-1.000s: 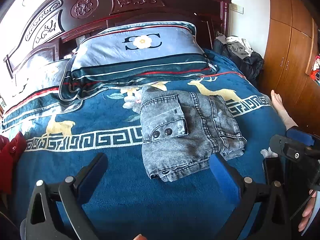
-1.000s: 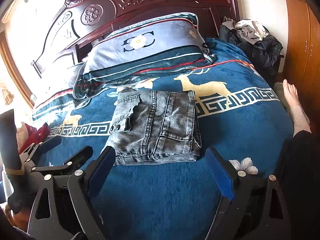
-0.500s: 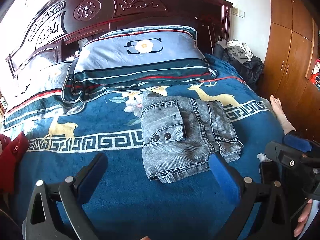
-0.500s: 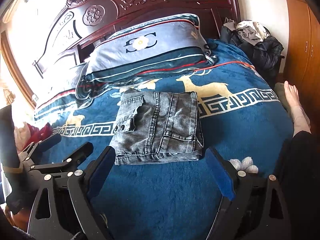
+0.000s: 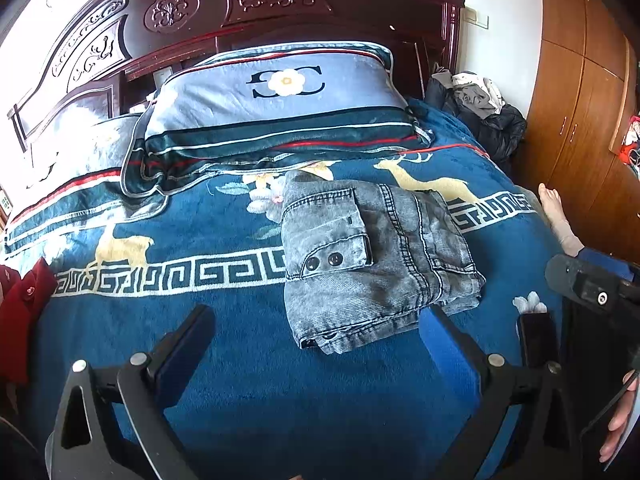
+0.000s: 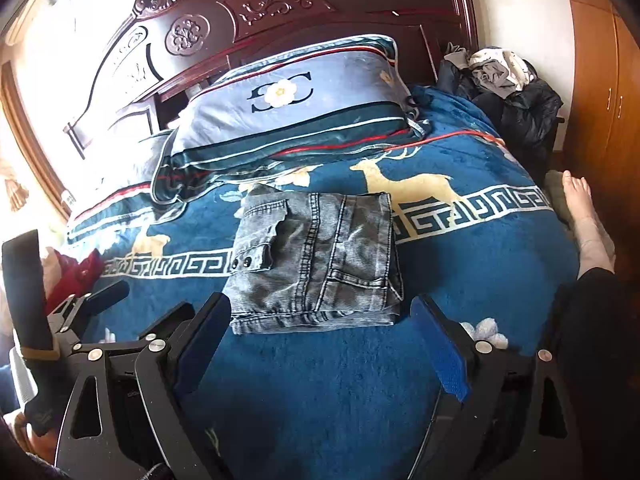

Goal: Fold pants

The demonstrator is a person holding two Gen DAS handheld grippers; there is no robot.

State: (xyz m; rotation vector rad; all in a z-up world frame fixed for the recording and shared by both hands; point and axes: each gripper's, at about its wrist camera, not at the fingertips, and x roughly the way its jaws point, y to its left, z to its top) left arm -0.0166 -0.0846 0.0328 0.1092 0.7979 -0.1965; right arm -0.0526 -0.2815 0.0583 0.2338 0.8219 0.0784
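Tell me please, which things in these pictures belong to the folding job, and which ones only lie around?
Belong to the job:
- folded grey washed-denim pants
- left gripper, open
- right gripper, open
- blue deer-patterned plush blanket, the folding surface

Only lying around:
- light blue striped pillow
- red garment
- dark heap of clothes
- brown wooden wardrobe

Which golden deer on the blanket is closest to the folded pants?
The right deer, whose legs almost touch the pants. The left deer stands far off, near the red cloth.
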